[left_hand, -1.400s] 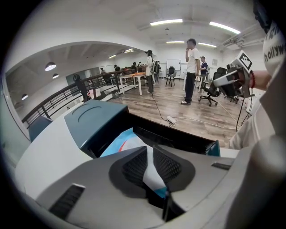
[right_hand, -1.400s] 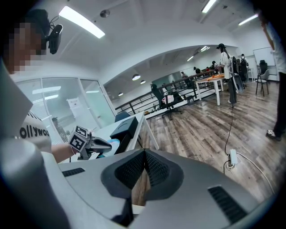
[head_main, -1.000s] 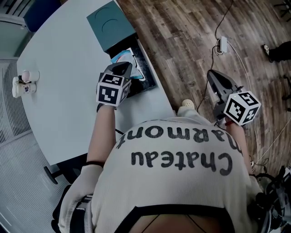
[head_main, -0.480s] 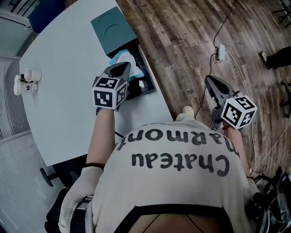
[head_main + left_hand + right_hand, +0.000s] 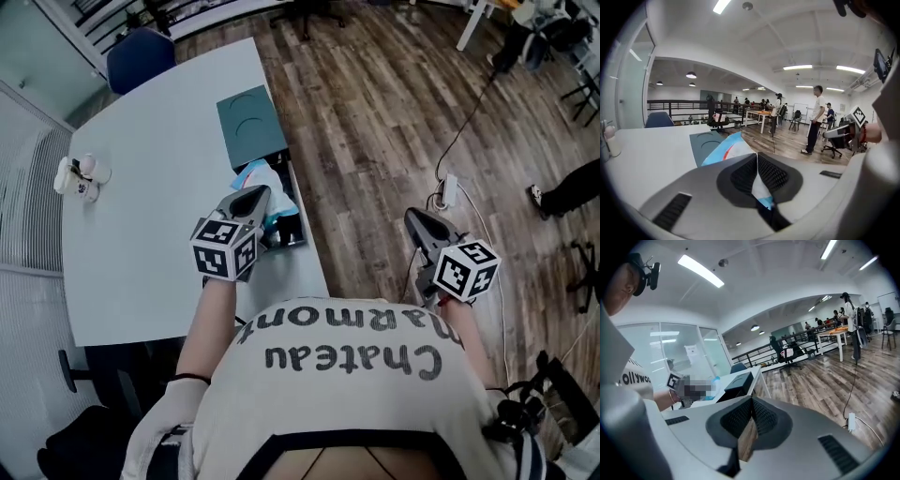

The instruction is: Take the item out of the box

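Main risk, as I judge it: the pinch is thin. The left gripper (image 5: 757, 155) has only a narrow edge of the blue-and-white flat plastic packet (image 5: 725, 147) between its ribbed black pads (image 5: 774, 174), with most of the packet fanning out past the tips, so the glossy film could slide free on a jerk or a quick tilt and fall back in. In the head view the packet (image 5: 266, 177) hangs over the open black rectangular box (image 5: 299, 232), which sits right at the edge of the white table (image 5: 141, 216). I cannot tell whether its far end has cleared the rim, and a snag there could drag the box toward the dark wooden plank floor (image 5: 375, 112). Beyond the box lies its dark teal square lid (image 5: 251, 117), touching or just beside it, another thing the trailing end might catch. Left gripper (image 5: 259, 194): jaws have just been closing and are clamped on the packet, nearly together. Right gripper (image 5: 418, 218): well apart from the table, out over the floor; in its own view the right gripper (image 5: 751, 401) has pads pressed together, nothing between them.
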Demonstrator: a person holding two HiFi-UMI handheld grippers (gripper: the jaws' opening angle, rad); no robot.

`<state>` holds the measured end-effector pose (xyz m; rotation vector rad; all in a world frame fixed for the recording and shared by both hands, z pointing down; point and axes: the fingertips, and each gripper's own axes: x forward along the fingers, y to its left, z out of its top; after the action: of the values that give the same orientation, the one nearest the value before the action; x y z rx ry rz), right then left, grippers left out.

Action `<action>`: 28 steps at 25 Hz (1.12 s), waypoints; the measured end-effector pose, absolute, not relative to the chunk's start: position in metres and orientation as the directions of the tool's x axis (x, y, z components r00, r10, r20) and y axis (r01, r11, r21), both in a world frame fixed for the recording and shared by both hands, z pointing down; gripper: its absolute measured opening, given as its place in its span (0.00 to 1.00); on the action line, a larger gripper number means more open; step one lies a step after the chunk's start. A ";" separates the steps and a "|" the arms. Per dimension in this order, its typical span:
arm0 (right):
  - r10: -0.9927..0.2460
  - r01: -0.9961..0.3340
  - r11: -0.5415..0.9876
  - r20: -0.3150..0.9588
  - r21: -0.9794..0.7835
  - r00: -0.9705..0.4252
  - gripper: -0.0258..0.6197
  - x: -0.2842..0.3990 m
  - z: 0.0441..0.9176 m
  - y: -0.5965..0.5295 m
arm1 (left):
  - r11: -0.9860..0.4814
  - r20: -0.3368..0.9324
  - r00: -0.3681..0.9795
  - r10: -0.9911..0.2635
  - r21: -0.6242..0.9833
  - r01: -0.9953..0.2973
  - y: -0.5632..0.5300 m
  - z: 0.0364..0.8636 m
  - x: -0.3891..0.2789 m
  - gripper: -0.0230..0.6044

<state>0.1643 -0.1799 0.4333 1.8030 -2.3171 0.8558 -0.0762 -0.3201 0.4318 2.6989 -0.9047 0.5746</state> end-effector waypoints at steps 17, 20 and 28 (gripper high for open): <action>-0.805 -0.822 0.428 0.254 -0.376 -0.536 0.04 0.206 0.395 -0.177 | -0.686 0.223 0.726 -0.651 0.238 -0.688 -0.235 0.381 -0.006 0.08; -0.795 -0.819 0.443 0.263 -0.365 -0.547 0.04 0.226 0.391 -0.172 | -0.680 0.215 0.719 -0.661 0.233 -0.695 -0.222 0.371 0.016 0.08; -0.773 -0.814 0.489 0.275 -0.314 -0.571 0.04 0.263 0.389 -0.158 | -0.655 0.213 0.693 -0.689 0.228 -0.721 -0.190 0.376 0.053 0.08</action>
<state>0.2625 -0.1576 0.3890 1.4037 -2.6261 0.6341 0.0533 -0.1903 0.3764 2.6113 -1.1156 0.1553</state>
